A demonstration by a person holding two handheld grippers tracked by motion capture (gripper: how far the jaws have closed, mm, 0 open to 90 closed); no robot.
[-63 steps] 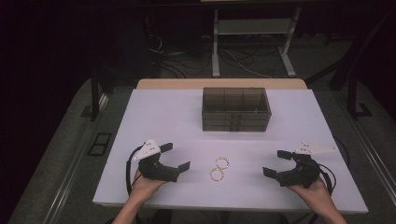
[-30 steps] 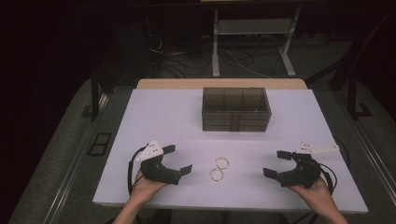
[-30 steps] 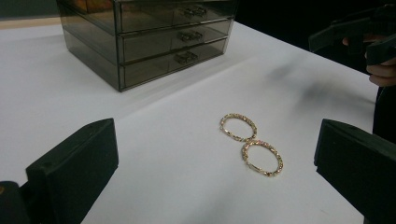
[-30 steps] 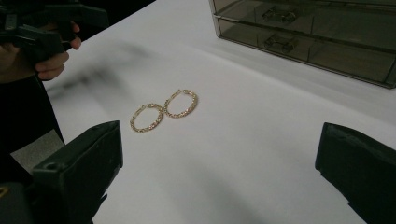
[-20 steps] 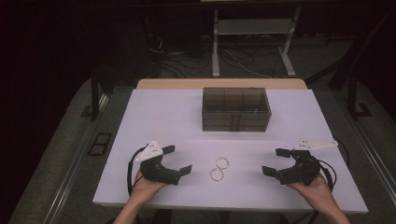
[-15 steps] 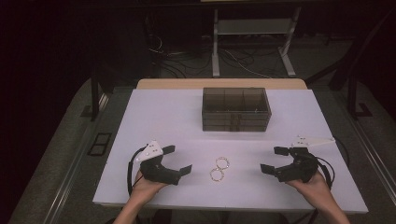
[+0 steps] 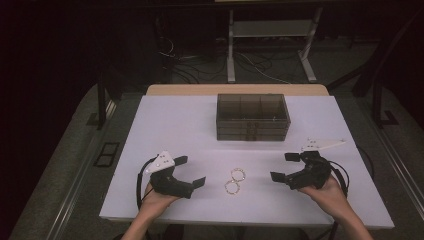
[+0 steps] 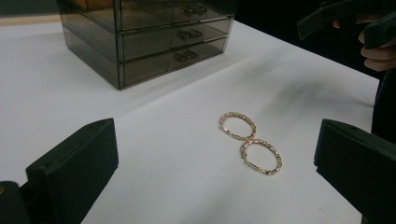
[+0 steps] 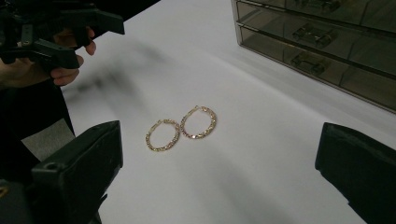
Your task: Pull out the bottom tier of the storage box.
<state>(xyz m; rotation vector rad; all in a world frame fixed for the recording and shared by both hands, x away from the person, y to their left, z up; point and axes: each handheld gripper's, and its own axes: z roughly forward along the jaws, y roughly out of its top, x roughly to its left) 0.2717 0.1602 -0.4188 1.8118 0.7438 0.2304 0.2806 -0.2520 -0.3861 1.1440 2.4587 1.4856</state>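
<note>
Two gold hoop earrings lie flat on the white surface, between the two tongs and in front of the drawer box. The farther earring and the nearer earring touch edge to edge, so the pair forms a figure eight whose long axis runs slantwise, from the near left to the far right in the high view. Each is a thin ring with a twisted, glittery texture; the farther one shows a small clasp at its rim in the right gripper view, beside its partner.

The left tongs rest low over the near part of the surface, held in the person's left hand, jaws wide apart and holding nothing, pointing toward the earrings. The right tongs, in the right hand, are likewise spread wide and empty, aimed at the earrings from the other side. Both stand near the earrings but apart from them. Their jaws are blocky, matte black.

Behind the earrings stands a smoky, see-through plastic drawer box, rectangular, with its long side across the surface. Its front shows stacked drawers with small ornate handles; whether anything lies inside cannot be told. The top appears divided into compartments.
</note>
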